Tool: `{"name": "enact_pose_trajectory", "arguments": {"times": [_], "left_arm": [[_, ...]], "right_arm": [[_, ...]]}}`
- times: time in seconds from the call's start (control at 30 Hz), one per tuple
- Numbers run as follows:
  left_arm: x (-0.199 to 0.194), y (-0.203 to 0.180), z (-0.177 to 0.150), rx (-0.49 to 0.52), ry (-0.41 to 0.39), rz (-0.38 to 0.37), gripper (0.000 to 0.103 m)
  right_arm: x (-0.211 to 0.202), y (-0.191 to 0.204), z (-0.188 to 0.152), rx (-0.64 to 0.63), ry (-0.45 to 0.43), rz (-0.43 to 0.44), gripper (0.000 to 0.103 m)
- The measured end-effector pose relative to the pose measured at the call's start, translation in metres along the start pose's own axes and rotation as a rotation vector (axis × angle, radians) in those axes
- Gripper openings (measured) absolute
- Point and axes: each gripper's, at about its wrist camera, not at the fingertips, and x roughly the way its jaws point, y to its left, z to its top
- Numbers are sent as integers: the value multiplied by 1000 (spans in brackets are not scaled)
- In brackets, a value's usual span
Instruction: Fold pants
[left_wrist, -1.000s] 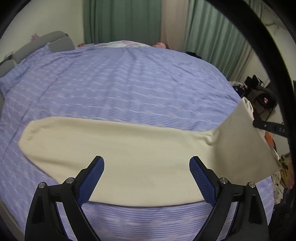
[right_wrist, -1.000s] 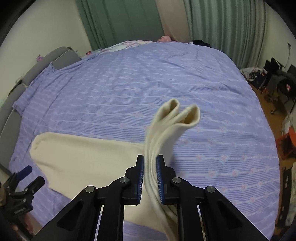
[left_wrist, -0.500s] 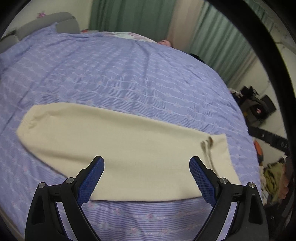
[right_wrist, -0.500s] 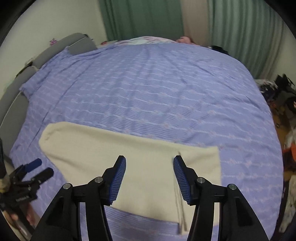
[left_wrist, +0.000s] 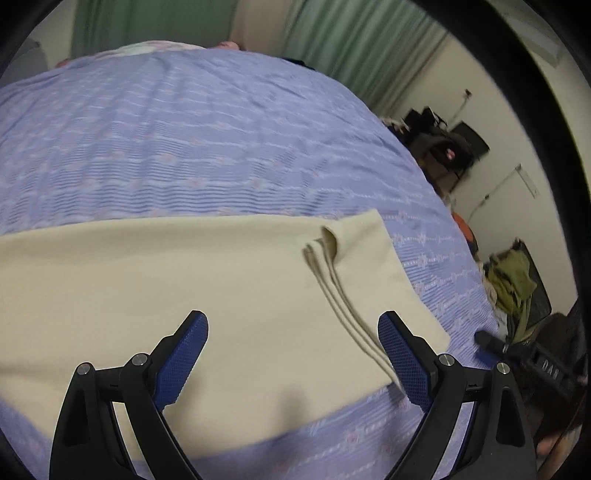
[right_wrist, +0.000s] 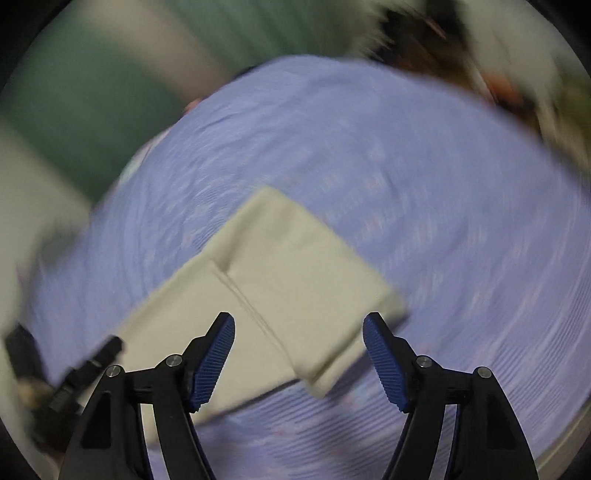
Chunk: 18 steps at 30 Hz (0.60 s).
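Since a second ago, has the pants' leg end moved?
Yes. The pants leg end, then held up in the right gripper, now lies folded back flat on the bedspread; both grippers open.

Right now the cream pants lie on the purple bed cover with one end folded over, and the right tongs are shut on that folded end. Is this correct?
Not quite. The right tongs are open and hold nothing; the right wrist view shows the blue pads wide apart above the cloth. The rest is right: the cream pants lie on the purple bed cover with one end folded over.
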Motion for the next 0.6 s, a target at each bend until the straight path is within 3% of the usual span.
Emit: {"name": "enact_pose_trajectory", "arguments": {"times": [0.1,0.2,0.43,0.6], "left_arm": [[26,-5,11,5,32,-22,94],[51,-9,22,-22,63,-74,94],[102,-11,41,-91,117,-176,93],[134,-20,51,-95,152,-194,80]], "right_arm": [[27,-35,-13,212,53,70,72],[44,-47,-23,311,75,151,73],[54,-35,-33,301,97,194,68],[61,-42,-34,344,93,208,62]]}}
